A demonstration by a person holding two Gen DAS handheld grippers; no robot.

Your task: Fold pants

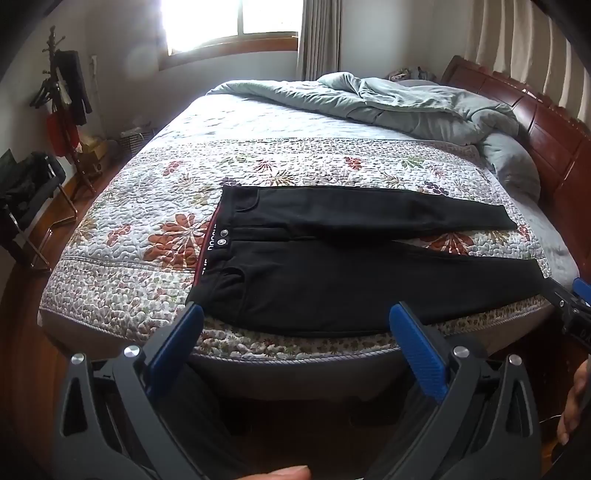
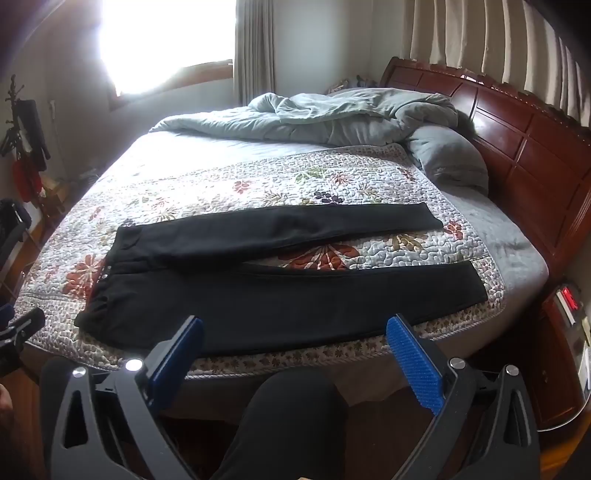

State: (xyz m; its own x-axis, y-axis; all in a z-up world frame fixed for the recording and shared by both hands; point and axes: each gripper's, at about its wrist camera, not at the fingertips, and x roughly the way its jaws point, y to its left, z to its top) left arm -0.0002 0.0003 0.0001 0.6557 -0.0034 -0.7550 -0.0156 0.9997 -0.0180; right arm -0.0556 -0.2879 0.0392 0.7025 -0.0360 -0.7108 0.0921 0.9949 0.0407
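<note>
Left wrist view: black pants [image 1: 332, 280] lie spread flat on a floral quilt [image 1: 147, 221] that covers the near part of a bed [image 1: 258, 362]. The waistband is to the left, and the two legs run to the right with a narrow wedge of quilt showing between them. The near leg lies along the near edge of the quilt. The left gripper [image 1: 295, 325] hangs above that near edge, its blue pads [image 1: 417, 350] spread wide with nothing between them. In the right wrist view the right gripper [image 2: 295, 336] is likewise wide open and empty, held over the near leg's side of the bed, apart from the cloth. Farther back a rumpled grey duvet [image 1: 406, 107] lies across the bed. A dark red wooden headboard [image 2: 517, 140] stands at the right, and a bright window [image 1: 221, 22] is in the far wall.
</note>
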